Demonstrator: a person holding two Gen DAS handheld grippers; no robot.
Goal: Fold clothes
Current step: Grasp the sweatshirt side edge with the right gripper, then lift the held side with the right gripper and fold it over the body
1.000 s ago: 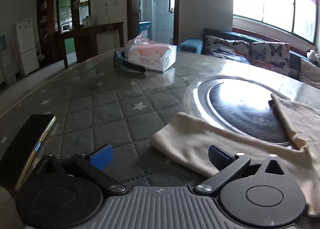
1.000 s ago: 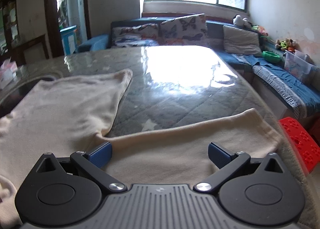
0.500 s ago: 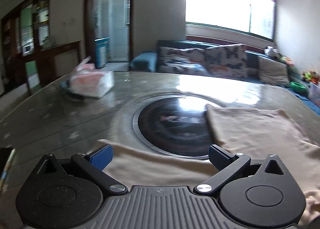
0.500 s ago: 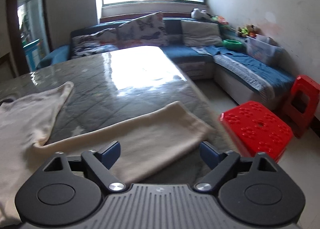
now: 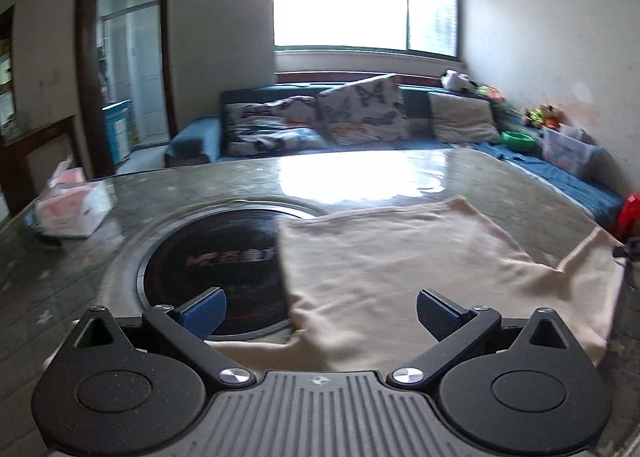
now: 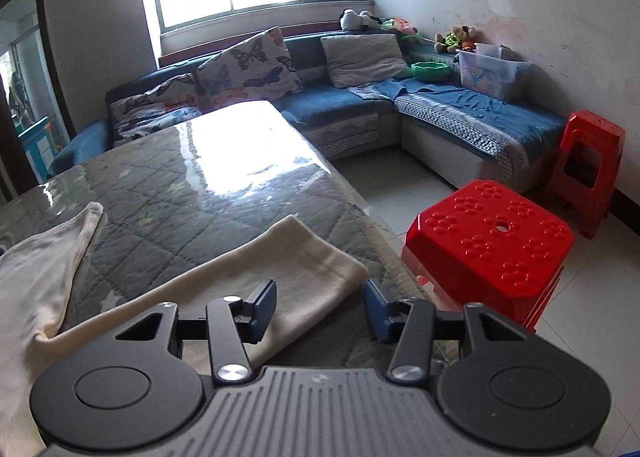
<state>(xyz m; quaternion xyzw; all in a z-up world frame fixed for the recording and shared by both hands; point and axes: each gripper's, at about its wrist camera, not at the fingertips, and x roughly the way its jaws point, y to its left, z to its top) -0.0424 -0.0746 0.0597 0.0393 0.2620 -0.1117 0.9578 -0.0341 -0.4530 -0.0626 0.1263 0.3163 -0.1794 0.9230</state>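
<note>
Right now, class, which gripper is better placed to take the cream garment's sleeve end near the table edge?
The right gripper: its jaws are closing around the sleeve end. The left gripper hangs open over the garment's body.

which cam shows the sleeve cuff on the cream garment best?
Right wrist: the sleeve cuff lies just ahead of the right gripper, whose closing jaws haven't pinched it. Left wrist shows mostly the cream garment's body; that cuff sits small at frame edge.
</note>
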